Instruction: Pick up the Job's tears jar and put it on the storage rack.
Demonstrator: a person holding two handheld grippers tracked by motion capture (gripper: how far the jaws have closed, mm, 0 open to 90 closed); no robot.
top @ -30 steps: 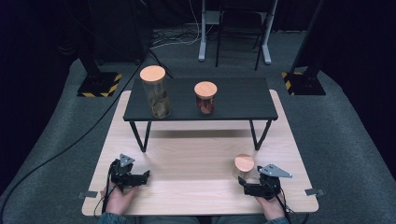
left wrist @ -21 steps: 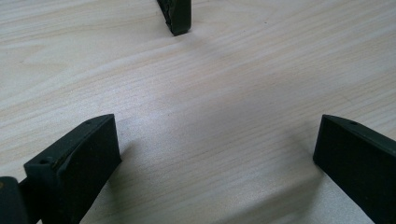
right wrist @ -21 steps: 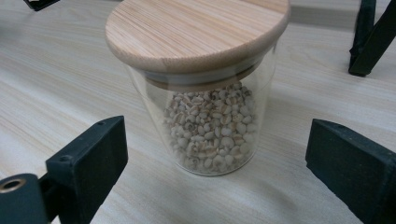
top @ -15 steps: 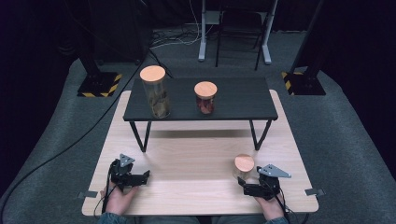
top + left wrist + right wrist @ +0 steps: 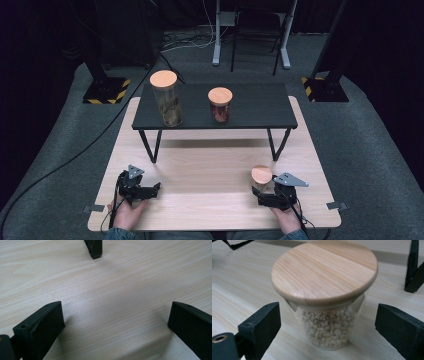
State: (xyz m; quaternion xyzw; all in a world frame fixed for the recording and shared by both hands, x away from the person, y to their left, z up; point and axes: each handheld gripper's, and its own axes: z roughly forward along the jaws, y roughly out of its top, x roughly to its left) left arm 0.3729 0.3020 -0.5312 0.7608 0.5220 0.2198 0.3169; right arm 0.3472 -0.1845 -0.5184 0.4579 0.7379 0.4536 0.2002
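Jaws on both grippers are spread wide and gripping nothing.

High view first: the left gripper (image 5: pixel 150 189) sits low on the light wooden table (image 5: pixel 210 165) at the near left, left hand (image 5: pixel 126 214) behind it, nothing close to it. The right gripper (image 5: pixel 261 194) is at the near right, pointed at a small glass jar (image 5: pixel 261 178) with a wooden lid that stands just in front of it. My guess is the jar was set there so it's an easy first grab. Farther back is a low black bench (image 5: pixel 260 107) carrying a tall jar (image 5: pixel 167 102) and a shorter jar (image 5: pixel 220 106) with reddish contents, well apart from the hands.

Left gripper view: just bare wood grain between its jaws, plus one bench leg (image 5: pixel 94 248) up ahead.

Right gripper view: the small jar (image 5: pixel 327 305) stands upright between the two jaws, not touching either, filled partway with pale grains (image 5: pixel 329 330). The lid overhangs the glass, so closing lower on the body looks safer. Nothing blocks the way in.
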